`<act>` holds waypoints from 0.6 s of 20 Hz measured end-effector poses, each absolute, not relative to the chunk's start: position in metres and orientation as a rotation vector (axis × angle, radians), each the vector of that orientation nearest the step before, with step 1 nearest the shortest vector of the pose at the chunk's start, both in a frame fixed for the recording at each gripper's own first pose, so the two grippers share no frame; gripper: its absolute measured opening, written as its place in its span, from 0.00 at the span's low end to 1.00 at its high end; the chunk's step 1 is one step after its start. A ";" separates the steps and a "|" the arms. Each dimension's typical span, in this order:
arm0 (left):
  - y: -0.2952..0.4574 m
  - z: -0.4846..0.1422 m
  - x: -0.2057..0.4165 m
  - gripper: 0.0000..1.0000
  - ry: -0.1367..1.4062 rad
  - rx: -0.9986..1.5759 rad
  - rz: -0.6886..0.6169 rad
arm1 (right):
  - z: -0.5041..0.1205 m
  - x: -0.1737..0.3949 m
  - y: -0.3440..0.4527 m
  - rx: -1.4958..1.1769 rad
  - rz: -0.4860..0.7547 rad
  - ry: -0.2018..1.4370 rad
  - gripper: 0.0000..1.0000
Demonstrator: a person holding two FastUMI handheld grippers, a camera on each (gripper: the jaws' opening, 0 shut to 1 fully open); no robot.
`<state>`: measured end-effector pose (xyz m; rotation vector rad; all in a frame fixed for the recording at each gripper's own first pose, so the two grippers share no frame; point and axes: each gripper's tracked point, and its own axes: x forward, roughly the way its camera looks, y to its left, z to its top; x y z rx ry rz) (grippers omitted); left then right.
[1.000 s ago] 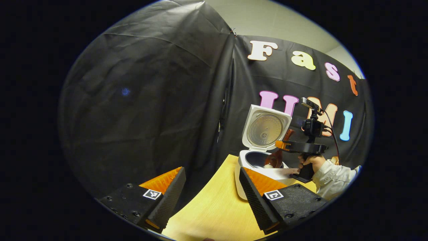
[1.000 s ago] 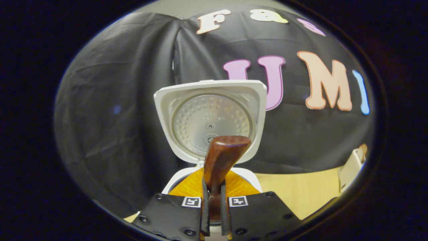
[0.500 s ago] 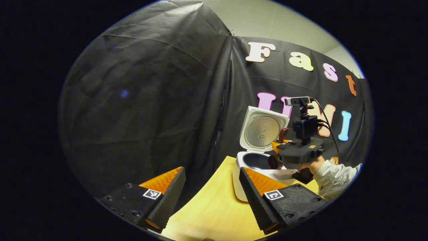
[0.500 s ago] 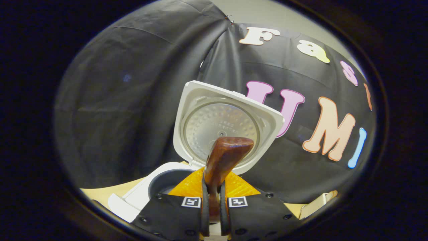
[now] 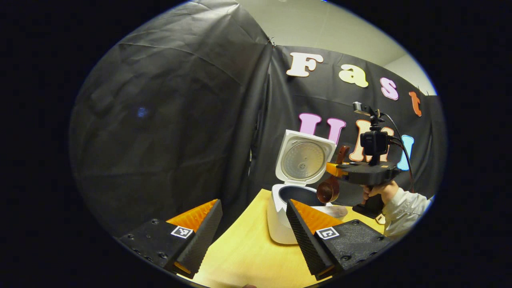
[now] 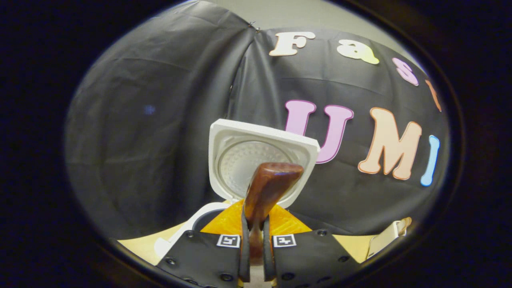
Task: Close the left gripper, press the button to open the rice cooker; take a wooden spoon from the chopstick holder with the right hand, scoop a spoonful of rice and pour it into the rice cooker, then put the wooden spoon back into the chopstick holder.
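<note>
The spoon [image 6: 267, 188] is brown wood; in the right gripper view its handle end sticks up between the two fingers of the right gripper [image 6: 253, 256], and both fingers press on it from the sides, almost shut with only the handle between them. In the left gripper view the spoon's [image 5: 329, 190] bowl hangs down below that gripper [image 5: 335, 169], up in the air just over the open pot, beside the raised lid; I cannot tell if any rice is in it.

The cooker [image 5: 282, 224] is white and sits on the table [image 5: 244, 256]; its lid [image 5: 303, 159] stands up, wide open — the round silver inside faces out. In the right gripper view the lid [image 6: 256, 160] is right behind the spoon handle.

A hand [image 5: 381, 193] in a pale sleeve [image 5: 404, 210] holds the right gripper by its grip.

The left gripper [image 5: 253, 230] is low and near, back from the cooker; its fingers stand wide apart and hold nothing.

A pale thing [image 6: 389, 239] sits at the right edge of the table — too small to tell.
</note>
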<state>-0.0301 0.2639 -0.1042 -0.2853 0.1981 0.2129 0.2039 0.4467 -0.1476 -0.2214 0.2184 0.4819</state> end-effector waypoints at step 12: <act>0.174 -0.063 0.002 0.93 0.148 -0.239 0.045 | -0.052 0.155 0.306 -0.087 0.397 0.179 0.14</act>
